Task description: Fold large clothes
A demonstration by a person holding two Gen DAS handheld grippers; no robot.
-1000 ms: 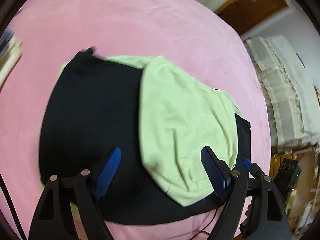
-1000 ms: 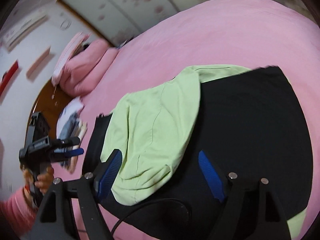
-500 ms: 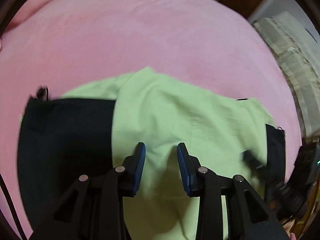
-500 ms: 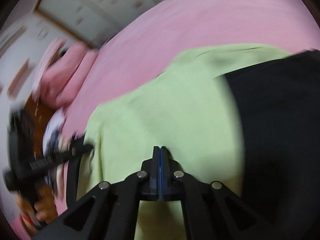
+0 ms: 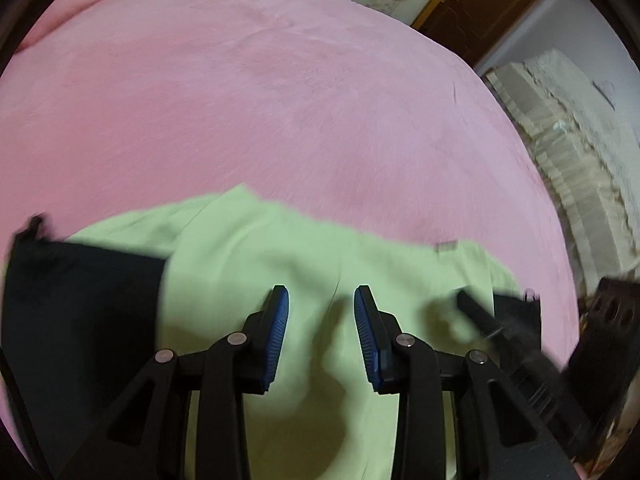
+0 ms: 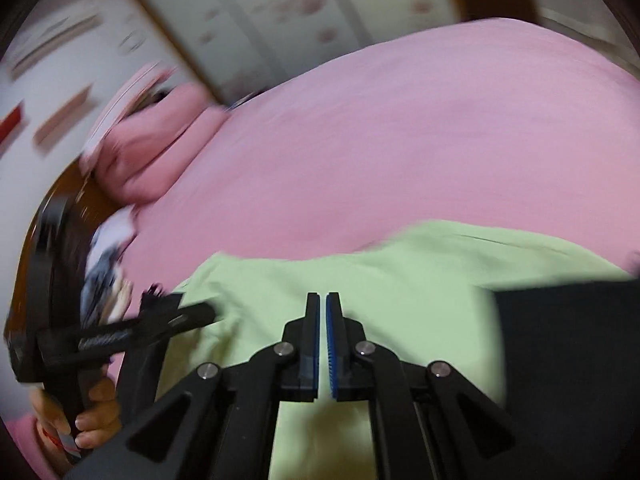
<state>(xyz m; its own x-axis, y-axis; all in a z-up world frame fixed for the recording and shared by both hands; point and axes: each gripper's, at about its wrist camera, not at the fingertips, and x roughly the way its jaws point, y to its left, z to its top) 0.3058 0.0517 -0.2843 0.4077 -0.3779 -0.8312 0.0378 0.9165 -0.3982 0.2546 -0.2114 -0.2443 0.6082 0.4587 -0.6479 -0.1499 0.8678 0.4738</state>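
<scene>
The left gripper (image 5: pixel 320 300) hangs over the pale green garment (image 5: pixel 248 264), its blue-padded jaws partway apart with a gap between them — green cloth shows in that gap, but whether a fold is pinched there cannot be told. Its jaws have just been closing. The green cloth spreads ahead of and beneath the fingers; the black garment (image 5: pixel 80 300) lies to their left, partly covered by the green one, and a strip of it shows again off to the right. Beyond both stretches the pink bedspread (image 5: pixel 280 100).

The right gripper (image 6: pixel 322 300) has its jaws drawn together with only a sliver between the pads, and nothing can be made out between them; they too have just closed. Green cloth lies under and ahead of it, the black garment to its right. To its left a hand (image 6: pixel 92 412) grips the other tool's handle, with a pink pillow (image 6: pixel 152 156) farther off.
</scene>
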